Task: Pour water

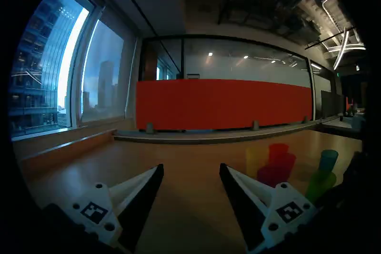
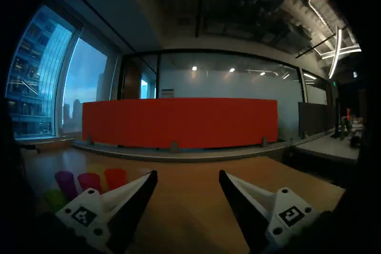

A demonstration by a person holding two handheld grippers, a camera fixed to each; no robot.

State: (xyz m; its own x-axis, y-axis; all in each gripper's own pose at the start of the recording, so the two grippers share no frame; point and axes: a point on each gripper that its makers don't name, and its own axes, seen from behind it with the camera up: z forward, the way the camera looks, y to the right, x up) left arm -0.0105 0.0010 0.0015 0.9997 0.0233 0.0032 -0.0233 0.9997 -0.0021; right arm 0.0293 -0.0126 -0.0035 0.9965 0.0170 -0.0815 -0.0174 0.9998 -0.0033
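Left gripper [image 1: 191, 166]: jaws spread wide with nothing between them, over a wooden tabletop [image 1: 190, 216]. A cluster of translucent cups [image 1: 274, 174] stands at about 3 o'clock, just past its right finger: red cup [image 1: 278, 151], yellow cup [image 1: 254, 161], teal cup [image 1: 328, 157], green cup [image 1: 320, 183]. Right gripper [image 2: 188, 173]: jaws likewise apart and empty, with cups at 8 o'clock beyond its left finger, among them a purple cup [image 2: 65, 183] and an orange cup [image 2: 115, 177]. A red partition [image 1: 224, 104] runs along the table's far edge at 12 o'clock in both views.
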